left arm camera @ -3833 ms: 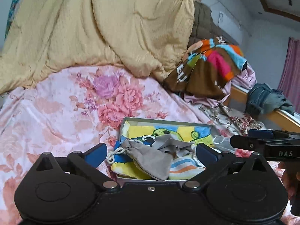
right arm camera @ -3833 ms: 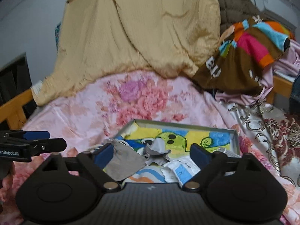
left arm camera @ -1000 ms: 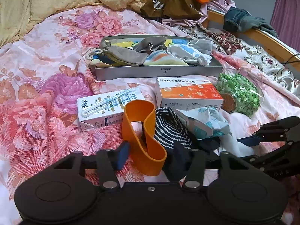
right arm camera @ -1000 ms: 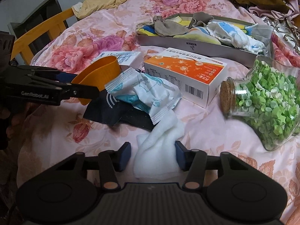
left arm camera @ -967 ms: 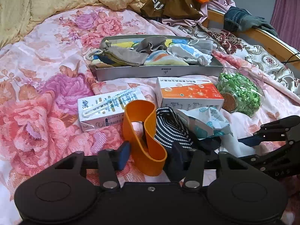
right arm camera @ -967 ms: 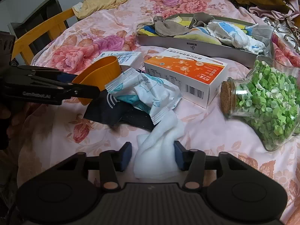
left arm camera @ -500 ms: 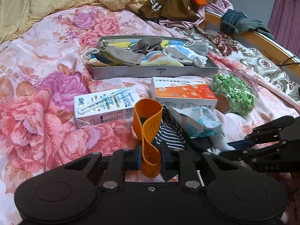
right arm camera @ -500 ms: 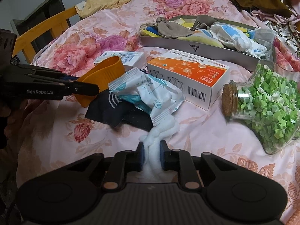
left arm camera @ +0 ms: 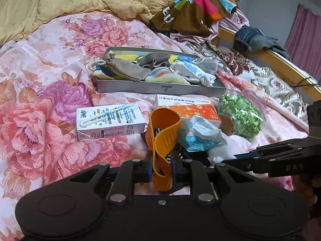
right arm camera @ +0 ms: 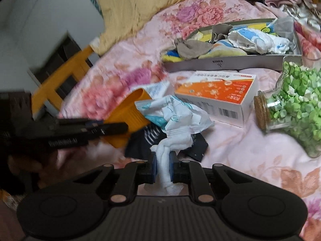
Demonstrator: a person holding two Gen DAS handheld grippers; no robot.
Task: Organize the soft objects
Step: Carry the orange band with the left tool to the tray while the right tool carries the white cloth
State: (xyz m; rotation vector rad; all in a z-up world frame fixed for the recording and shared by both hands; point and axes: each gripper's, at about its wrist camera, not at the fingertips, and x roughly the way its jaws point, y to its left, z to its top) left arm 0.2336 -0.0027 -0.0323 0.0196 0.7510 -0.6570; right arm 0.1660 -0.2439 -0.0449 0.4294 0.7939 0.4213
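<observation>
- The left gripper (left arm camera: 162, 173) is pinching the lower end of an orange rubber band (left arm camera: 163, 138), its jaws drawn in tight on the strip; the band is standing up in a loop above the fingers, just in front of a dark striped sock (left arm camera: 177, 150) lying on the bed (left arm camera: 40, 104);
- The right gripper (right arm camera: 162, 169) is clamping a white cloth (right arm camera: 170, 142) between nearly closed jaws; the cloth is running up from the fingers to a crumpled white-and-blue packet (right arm camera: 172, 112) that is lying over the dark sock (right arm camera: 140, 140);
- A grey tray (left arm camera: 160, 89) is sitting farther back on the floral bedspread, holding a grey drawstring pouch (left arm camera: 128, 71) and other folded soft items;
- Between tray and grippers, a white carton (left arm camera: 109, 121), an orange-and-white box (left arm camera: 186, 106) and a corked jar of green bits (left arm camera: 240, 117) are lying near one another; the right-wrist view is blurred on its left side.
</observation>
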